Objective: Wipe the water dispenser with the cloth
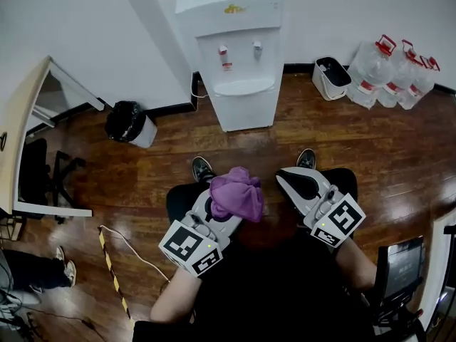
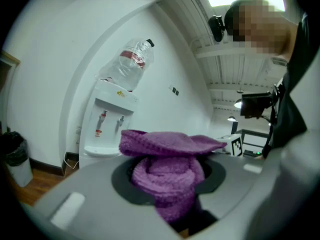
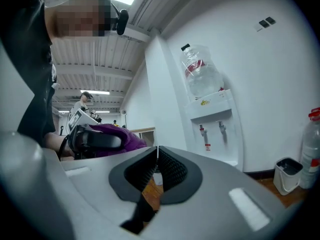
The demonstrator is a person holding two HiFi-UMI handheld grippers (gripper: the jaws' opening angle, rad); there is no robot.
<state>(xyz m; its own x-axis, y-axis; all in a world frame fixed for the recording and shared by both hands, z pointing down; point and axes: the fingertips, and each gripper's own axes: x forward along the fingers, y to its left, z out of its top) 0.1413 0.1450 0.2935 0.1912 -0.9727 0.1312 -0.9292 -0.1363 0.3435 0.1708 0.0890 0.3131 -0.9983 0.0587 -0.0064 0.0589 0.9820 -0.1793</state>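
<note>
A white water dispenser (image 1: 239, 55) stands against the far wall, with two taps and a drip tray; its bottle (image 2: 129, 64) sits on top. It also shows in the right gripper view as the dispenser (image 3: 215, 126). My left gripper (image 1: 229, 206) is shut on a bunched purple cloth (image 1: 238, 193), held near my knees, well short of the dispenser. The cloth (image 2: 167, 171) fills the space between the jaws. My right gripper (image 1: 298, 182) is shut with nothing in it, its pads (image 3: 167, 166) touching; it sits beside the left one.
A black-bagged bin (image 1: 130, 123) stands left of the dispenser. A white bin (image 1: 330, 77) and several spare water jugs (image 1: 392, 77) sit to its right. A desk (image 1: 21, 120) is at left, a yellow-black cable (image 1: 114, 276) on the wooden floor.
</note>
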